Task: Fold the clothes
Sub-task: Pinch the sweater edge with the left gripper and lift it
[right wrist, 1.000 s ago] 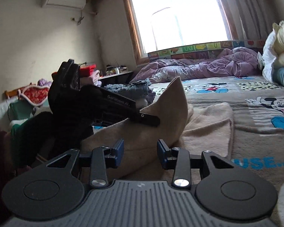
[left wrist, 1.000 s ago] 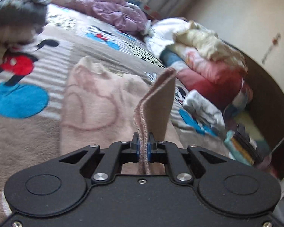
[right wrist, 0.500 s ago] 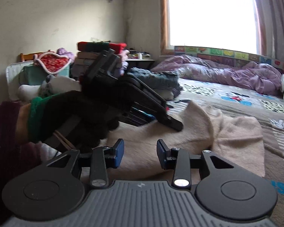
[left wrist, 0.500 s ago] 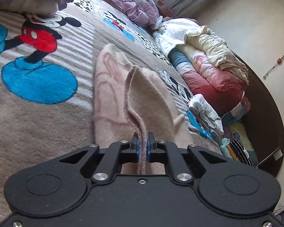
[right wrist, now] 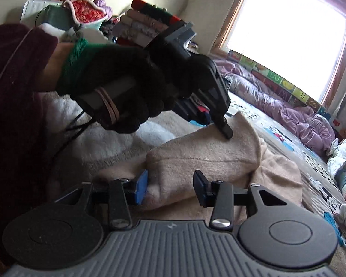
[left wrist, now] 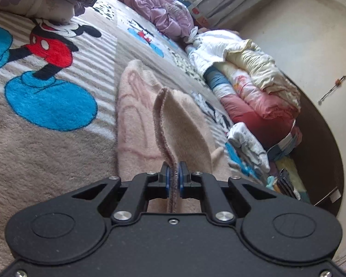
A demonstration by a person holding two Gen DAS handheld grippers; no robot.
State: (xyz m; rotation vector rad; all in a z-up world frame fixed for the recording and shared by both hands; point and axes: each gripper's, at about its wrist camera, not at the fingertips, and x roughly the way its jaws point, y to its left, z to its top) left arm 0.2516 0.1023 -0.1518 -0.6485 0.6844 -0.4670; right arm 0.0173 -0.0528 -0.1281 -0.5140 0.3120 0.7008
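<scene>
- The beige knitted garment [left wrist: 136,124] lies on the bed; one part is flat on the cartoon-print blanket [left wrist: 46,106], another is lifted and doubled over it, its fuzzy edge standing up.
- The left gripper [left wrist: 173,181] is pressed together on that doubled edge, pinching the knit between its blue pads.
- The right gripper [right wrist: 170,185] is spread wide just at the near side of the raised fold, with nothing between its fingers.
- In the right wrist view a gloved hand [right wrist: 126,85] carries the left gripper, tip on top of the fold.
- By its look the knit is light, soft and limp: it should sag where unsupported, so an edge or corner is the best hold. The plush blanket may drag on it.
- Around: a purple quilt [left wrist: 154,7] near the window [right wrist: 286,32], stacked bedding [left wrist: 249,80] along the wall, and folded clothes [right wrist: 147,23] piled behind.
</scene>
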